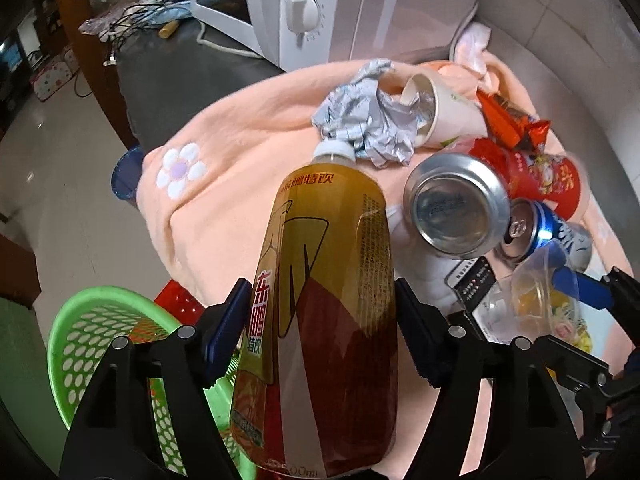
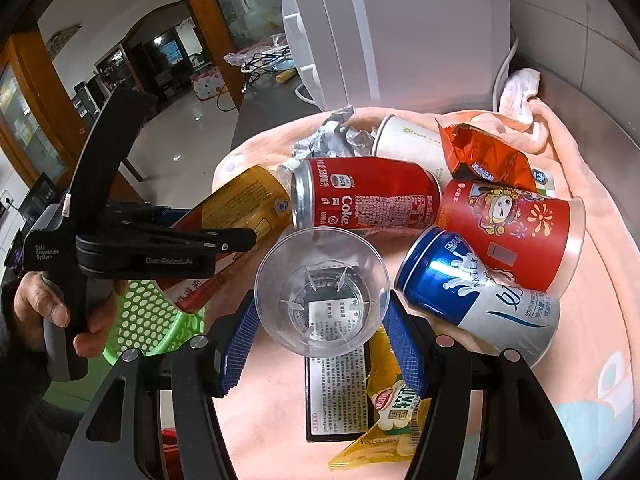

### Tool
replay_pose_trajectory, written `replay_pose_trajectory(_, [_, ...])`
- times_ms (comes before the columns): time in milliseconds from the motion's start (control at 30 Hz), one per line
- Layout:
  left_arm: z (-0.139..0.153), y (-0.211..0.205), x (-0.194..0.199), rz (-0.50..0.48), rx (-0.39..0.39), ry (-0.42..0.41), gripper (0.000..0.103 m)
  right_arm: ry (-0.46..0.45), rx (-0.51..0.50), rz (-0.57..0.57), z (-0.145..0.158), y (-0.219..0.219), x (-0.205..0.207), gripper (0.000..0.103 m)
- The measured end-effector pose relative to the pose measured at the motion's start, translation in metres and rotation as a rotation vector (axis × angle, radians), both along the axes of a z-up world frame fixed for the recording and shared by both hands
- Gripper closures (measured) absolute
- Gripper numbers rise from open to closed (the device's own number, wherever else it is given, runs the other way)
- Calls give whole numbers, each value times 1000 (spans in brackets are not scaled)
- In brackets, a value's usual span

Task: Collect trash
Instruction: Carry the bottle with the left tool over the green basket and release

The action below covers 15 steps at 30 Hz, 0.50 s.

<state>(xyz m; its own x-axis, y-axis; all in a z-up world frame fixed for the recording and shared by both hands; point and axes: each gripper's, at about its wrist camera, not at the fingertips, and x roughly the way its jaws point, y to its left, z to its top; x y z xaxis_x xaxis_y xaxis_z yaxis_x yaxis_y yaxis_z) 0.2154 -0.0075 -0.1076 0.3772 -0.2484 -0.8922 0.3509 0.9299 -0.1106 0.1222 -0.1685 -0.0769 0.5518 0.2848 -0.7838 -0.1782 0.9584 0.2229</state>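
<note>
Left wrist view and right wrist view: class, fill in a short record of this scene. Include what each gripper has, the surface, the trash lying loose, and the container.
Left gripper: fingers closed on yellow drink bottle
Right gripper: fingers closed on clear plastic cup
Surface: peach cloth
Loose trash: Coke can, blue milk can, red paper cup, crumpled foil, orange wrapper
Container: green basket, below the cloth's edge
</note>
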Motion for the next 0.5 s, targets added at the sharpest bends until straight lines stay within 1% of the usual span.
replay_pose_trajectory(267, [17,19,-18,36,-67,-42,33,-19,-2,28,8,11,-4,43])
replay_pose_trajectory(500, [41,56,-40,108,-138,-91,33,-38,-2,92,18,36,-7,43])
